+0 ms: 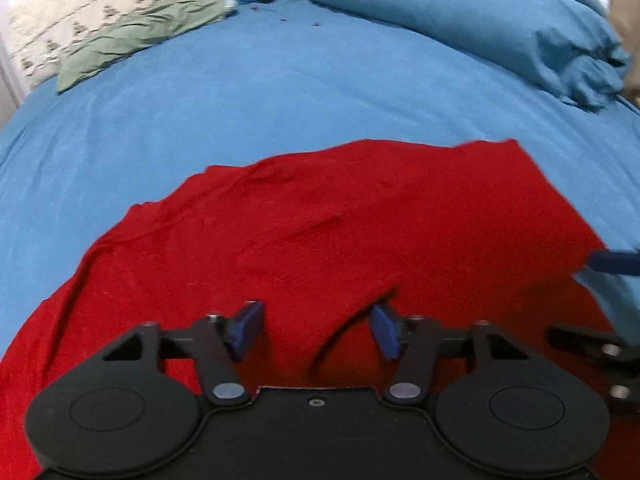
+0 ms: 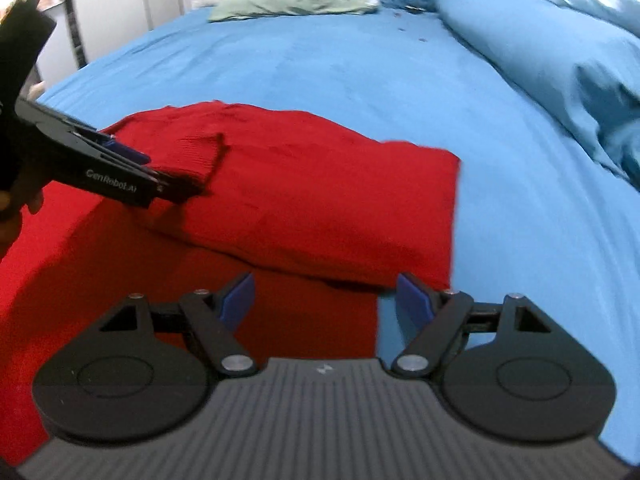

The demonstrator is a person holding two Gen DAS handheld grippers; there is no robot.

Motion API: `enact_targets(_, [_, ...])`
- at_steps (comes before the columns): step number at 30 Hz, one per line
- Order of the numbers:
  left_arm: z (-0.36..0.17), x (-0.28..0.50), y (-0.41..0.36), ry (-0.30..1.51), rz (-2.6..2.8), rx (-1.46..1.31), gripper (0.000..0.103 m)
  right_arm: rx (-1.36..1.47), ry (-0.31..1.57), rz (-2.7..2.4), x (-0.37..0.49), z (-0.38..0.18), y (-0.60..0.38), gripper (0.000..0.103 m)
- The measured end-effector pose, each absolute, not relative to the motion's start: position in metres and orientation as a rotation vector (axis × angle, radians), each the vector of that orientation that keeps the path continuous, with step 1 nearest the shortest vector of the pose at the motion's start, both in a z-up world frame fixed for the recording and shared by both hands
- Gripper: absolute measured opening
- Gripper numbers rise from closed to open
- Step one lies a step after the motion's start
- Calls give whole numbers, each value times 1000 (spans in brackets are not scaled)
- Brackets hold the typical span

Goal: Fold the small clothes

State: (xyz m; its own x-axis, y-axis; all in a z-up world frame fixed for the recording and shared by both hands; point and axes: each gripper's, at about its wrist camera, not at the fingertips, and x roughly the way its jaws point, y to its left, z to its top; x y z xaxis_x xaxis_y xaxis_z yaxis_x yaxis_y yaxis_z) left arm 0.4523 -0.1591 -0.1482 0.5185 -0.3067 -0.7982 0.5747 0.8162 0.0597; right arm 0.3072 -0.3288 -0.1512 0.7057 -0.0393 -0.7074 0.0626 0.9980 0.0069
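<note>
Right wrist view shows the red garment (image 2: 304, 200) lying on the blue bed cover (image 2: 360, 72), in the near left part of the scene. One fold seems already made: an upper layer of red cloth lies over a lower layer, and its near edge makes a thick step just beyond the right gripper (image 2: 326, 300). The fingers of this gripper are spread apart and hold nothing; they hover above the near right corner of the cloth, where red meets blue.

The left gripper (image 2: 160, 178) is seen from the side at the left of this view, over the left part of the garment. In the left wrist view its fingers (image 1: 248, 328) are also released, with red cloth below and between them, but nothing pinched. A dark crease runs in the cloth just near the right finger.

I judge the task is about in the middle. The garment is doubled once and lies rather flat, with some light wrinkles, but it is not yet a compact packet. At least one more fold is probably left, and maybe smoothing.

At the far end of the bed there are a green pillow (image 2: 292, 4) and a rolled blue duvet (image 2: 540, 48), well apart from the garment.
</note>
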Motion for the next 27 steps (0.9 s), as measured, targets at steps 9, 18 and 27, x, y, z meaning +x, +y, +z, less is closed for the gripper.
enact_targets(9, [-152, 463, -84, 908, -282, -26, 48, 146, 782, -166, 320, -154, -338, 94])
enact_targets(18, [-165, 462, -65, 918, -345, -170, 7, 136, 797, -207, 326, -165, -338, 100])
enact_targets(27, [-94, 445, -3, 679, -145, -210, 5, 35, 798, -206, 343, -168, -324, 100])
